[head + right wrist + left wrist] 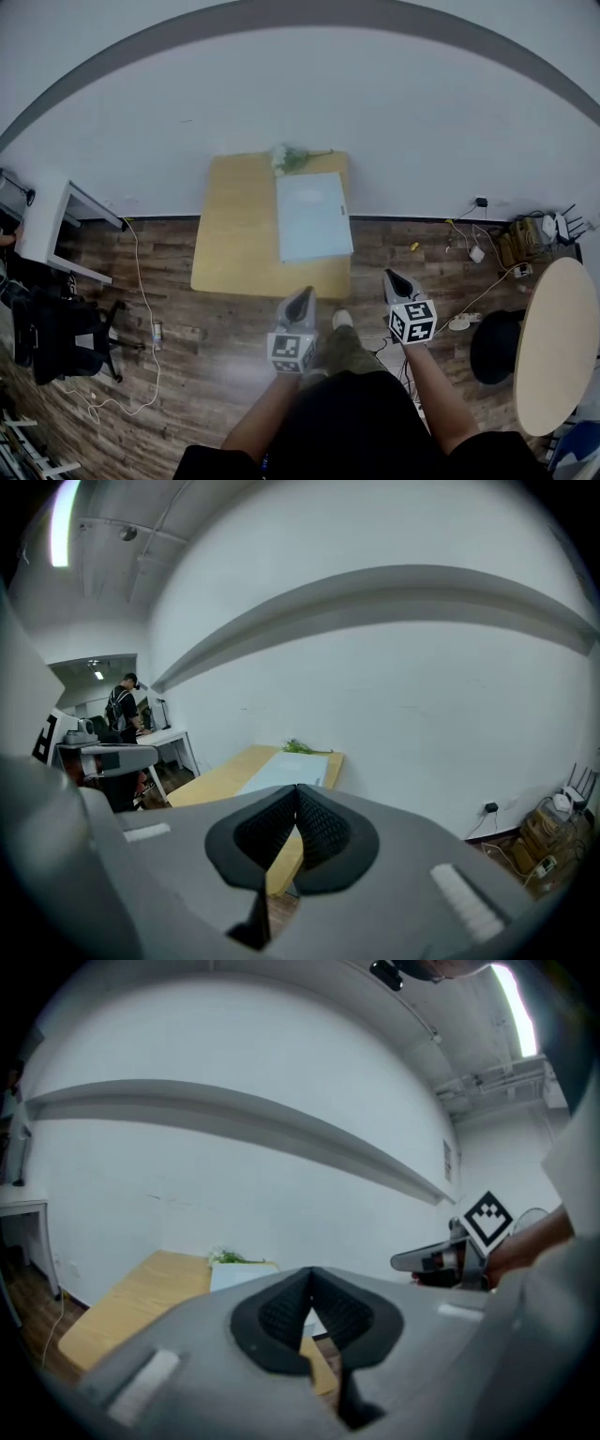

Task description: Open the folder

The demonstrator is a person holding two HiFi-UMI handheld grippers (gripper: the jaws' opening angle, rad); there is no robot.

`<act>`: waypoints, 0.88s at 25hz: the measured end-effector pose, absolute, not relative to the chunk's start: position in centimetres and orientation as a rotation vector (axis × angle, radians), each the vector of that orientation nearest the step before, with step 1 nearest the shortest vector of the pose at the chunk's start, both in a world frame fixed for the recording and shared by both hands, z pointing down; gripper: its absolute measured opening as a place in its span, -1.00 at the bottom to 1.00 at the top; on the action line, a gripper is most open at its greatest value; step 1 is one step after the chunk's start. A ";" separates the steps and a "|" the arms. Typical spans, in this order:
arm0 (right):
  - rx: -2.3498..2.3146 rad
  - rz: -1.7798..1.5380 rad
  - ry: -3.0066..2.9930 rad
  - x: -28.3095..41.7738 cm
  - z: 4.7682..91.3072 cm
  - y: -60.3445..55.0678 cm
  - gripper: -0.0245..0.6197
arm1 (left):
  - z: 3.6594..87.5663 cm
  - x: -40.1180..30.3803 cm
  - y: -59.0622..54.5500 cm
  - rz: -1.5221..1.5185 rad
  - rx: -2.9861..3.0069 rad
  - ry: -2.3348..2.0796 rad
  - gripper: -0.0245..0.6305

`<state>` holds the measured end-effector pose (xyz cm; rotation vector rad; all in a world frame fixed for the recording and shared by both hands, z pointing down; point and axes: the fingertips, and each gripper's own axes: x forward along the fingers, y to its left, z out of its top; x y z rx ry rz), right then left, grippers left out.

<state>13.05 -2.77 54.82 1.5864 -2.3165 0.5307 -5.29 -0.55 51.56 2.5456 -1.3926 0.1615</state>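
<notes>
Pale-blue folder (314, 216) lies closed on table (234, 234), nothing done; I read left gripper (302, 298) and right gripper (394, 279) both pinched together, empty, well short of it.

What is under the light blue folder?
The wooden table: the folder lies flat and closed on the right half of it. Anything between folder and table, or inside, is covered.

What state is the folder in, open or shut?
Shut: the folder lies flat on the table, showing one closed cover, nothing lifted.
</notes>
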 end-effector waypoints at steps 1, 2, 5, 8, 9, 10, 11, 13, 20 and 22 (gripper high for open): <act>1.572 0.547 -2.311 13.3 55.5 -4.0 -0.91 | 52.1 -4.8 -1.7 0.178 2.542 -1.391 -0.92; 1.556 0.561 -2.309 13.5 56.3 -5.3 -0.91 | 52.6 -4.2 -2.9 0.193 2.537 -1.391 -0.92; 1.499 0.592 -2.304 13.9 58.6 -8.7 -0.91 | 54.5 -2.5 -6.2 0.242 2.522 -1.381 -0.92; 1.427 0.668 -2.312 13.6 60.9 -11.7 -0.91 | 56.6 -1.0 -8.7 0.305 2.505 -1.357 -0.92; 1.393 0.702 -2.315 13.4 61.8 -12.6 -0.91 | 57.4 -0.5 -9.4 0.324 2.494 -1.353 -0.92; 1.354 0.735 -2.315 13.1 62.7 -13.4 -0.91 | 58.2 -0.1 -10.2 0.344 2.480 -1.350 -0.92; 1.315 0.761 -2.312 12.8 63.7 -14.1 -0.91 | 59.0 0.2 -10.9 0.364 2.466 -1.347 -0.92; 1.253 0.792 -2.301 12.2 65.6 -15.5 -0.91 | 60.7 1.1 -12.3 0.407 2.444 -1.333 -0.92; 1.142 0.884 -2.220 11.4 72.0 -18.7 -0.91 | 65.1 3.2 -16.4 0.512 2.397 -1.291 -0.92; 1.119 0.916 -2.200 11.2 73.8 -19.4 -0.88 | 66.3 3.5 -17.4 0.547 2.395 -1.278 -0.92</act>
